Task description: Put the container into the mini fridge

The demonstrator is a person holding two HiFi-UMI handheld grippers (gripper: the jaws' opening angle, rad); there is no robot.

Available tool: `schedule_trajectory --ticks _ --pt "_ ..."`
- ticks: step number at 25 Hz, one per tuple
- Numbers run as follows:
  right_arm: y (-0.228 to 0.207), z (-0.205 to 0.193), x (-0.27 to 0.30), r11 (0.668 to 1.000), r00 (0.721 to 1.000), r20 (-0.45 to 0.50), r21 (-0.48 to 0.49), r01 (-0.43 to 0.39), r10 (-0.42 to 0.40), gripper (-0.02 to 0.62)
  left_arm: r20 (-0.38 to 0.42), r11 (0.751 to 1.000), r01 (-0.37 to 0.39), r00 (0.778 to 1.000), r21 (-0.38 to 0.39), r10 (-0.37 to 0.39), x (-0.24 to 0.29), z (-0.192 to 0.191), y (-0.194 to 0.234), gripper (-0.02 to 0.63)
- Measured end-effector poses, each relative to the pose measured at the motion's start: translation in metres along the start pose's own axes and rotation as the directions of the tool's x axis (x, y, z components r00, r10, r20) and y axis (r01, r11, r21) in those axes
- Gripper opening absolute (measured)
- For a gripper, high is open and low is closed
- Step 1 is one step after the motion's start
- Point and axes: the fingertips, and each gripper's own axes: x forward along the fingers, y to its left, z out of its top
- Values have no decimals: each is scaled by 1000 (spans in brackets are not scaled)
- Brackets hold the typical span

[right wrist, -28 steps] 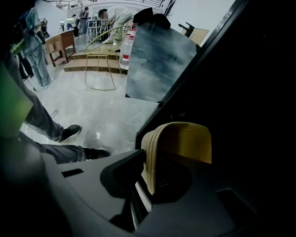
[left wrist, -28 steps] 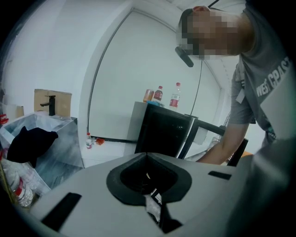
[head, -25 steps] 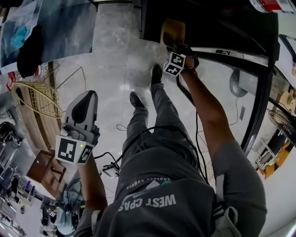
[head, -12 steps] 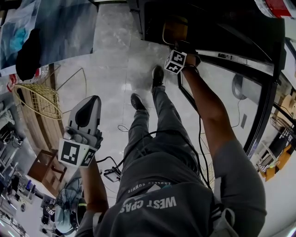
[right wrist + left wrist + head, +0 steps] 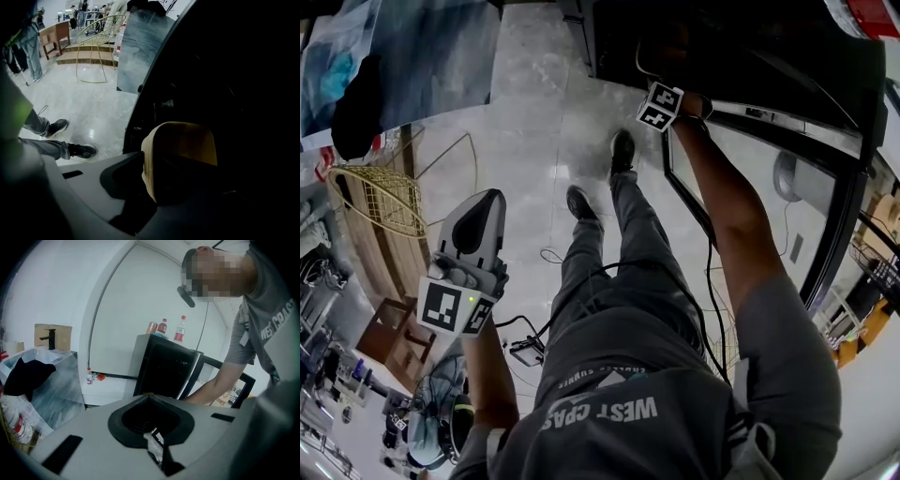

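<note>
The right gripper (image 5: 178, 187) has just been opening. The tan container (image 5: 183, 140) sits between its jaws, seemingly freed, inside the dark mini fridge (image 5: 769, 56) at 12 o'clock in the head view. This looks like the set-down; next comes a straight withdrawal without nudging it. Its pale rim faces 9 o'clock, and the long axis seems to run 9 to 3. The left gripper (image 5: 480, 211), closed and empty, hangs at 8 o'clock.

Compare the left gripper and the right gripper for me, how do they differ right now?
The left gripper is held out over the floor, away from the mini fridge; the right gripper reaches into it. The left gripper's jaws are together and empty; the right gripper's have just been opening, with the yellow container between them. Both are grey two-jaw tools.
</note>
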Motion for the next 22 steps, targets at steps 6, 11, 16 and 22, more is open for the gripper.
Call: schedule_trajectory --ticks 6,11,16,22 --pt "-13 -2 -6 999 999 -32 25 -22 23 155 11 1000 -4 1000 10 4 -4 6 -2 15" --pt "-12 6 -22 999 1000 -11 25 -27 27 156 31 1000 -11 999 24 10 -14 16 0 14" --pt "-20 1 -53 998 1000 9 54 10 -10 146 75 999 -9 997 44 6 -20 32 -4 14" --pt "-39 33 -127 985 990 102 148 84 -99 78 123 997 -32 992 68 24 -51 57 4 15"
